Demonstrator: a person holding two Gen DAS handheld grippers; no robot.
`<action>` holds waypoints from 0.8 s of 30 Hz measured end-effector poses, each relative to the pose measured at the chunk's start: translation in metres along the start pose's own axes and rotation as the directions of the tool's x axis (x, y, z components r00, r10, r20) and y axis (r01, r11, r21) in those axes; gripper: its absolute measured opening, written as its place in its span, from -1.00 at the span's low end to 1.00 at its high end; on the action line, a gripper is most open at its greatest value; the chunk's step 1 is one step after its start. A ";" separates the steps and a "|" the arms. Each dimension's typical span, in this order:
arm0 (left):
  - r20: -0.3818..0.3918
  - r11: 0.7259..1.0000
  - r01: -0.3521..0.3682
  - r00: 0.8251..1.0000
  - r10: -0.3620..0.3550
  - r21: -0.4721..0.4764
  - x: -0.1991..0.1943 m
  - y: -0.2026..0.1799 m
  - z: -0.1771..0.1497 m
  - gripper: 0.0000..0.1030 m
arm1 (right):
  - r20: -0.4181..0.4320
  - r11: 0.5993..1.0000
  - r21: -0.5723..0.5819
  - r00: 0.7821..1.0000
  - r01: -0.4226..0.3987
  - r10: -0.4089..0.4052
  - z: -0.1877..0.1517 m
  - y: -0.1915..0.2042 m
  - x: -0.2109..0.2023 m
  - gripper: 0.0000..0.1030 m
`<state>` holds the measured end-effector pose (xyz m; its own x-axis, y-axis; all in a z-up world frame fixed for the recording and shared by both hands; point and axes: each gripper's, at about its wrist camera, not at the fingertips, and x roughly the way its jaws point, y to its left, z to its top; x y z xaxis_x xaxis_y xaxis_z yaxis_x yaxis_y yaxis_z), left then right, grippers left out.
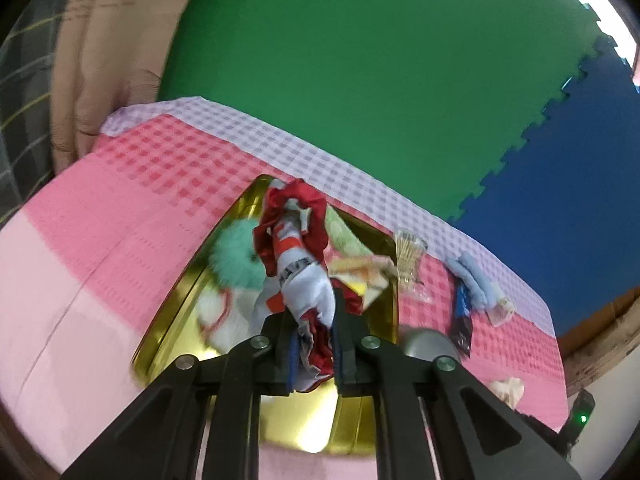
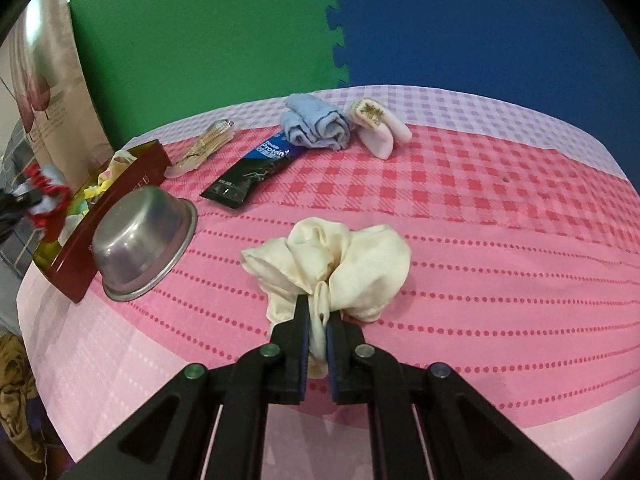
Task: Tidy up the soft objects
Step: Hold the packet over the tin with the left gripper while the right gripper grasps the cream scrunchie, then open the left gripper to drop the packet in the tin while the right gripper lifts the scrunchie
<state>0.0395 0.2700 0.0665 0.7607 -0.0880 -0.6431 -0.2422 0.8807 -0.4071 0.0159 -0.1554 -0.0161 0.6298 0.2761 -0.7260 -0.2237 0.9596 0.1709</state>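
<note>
My left gripper point(image 1: 314, 312) is shut on a red, white and blue scrunchie point(image 1: 298, 244) and holds it above a gold-lined tin point(image 1: 168, 312). The tin holds a teal pom-pom point(image 1: 234, 256) and other soft items. My right gripper point(image 2: 318, 316) is shut on a cream scrunchie point(image 2: 336, 264) that rests on the pink tablecloth. The tin's red outer wall point(image 2: 116, 208) and the left gripper's scrunchie point(image 2: 44, 200) show at the left of the right wrist view. A rolled blue cloth point(image 2: 316, 126) and a pink-white sock point(image 2: 378, 128) lie at the table's far side.
An upturned steel bowl point(image 2: 140, 240) leans beside the tin. A black protein bar wrapper point(image 2: 256, 170) and a clear pack of toothpicks point(image 2: 206, 144) lie behind it. Green and blue foam mats cover the floor beyond the table.
</note>
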 end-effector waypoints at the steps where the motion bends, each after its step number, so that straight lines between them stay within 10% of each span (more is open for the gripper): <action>1: 0.002 1.000 -0.015 1.000 0.015 0.006 0.008 0.001 0.004 -0.66 | 0.000 1.000 0.001 1.000 -0.002 0.002 -0.001 0.001 0.000 -0.87; 5: 0.021 0.997 -0.053 0.998 0.052 0.055 0.029 0.001 0.014 0.49 | -0.002 1.000 0.004 1.000 -0.008 0.008 -0.001 0.000 0.001 -0.87; 14: 0.203 0.994 -0.114 0.973 0.110 0.005 -0.041 -0.006 -0.004 0.89 | -0.002 1.000 0.011 1.000 -0.018 0.018 -0.001 -0.001 0.001 -0.87; 24: 0.124 0.965 -0.256 0.957 0.261 -0.052 -0.114 -0.006 -0.092 0.94 | -0.006 0.998 0.036 0.999 -0.052 0.053 -0.003 0.000 -0.006 -0.87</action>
<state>-0.1008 0.2321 0.0823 0.7395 0.2032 -0.6417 -0.4602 0.8483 -0.2618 0.0102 -0.1568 -0.0136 0.6127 0.3260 -0.7199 -0.2298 0.9451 0.2323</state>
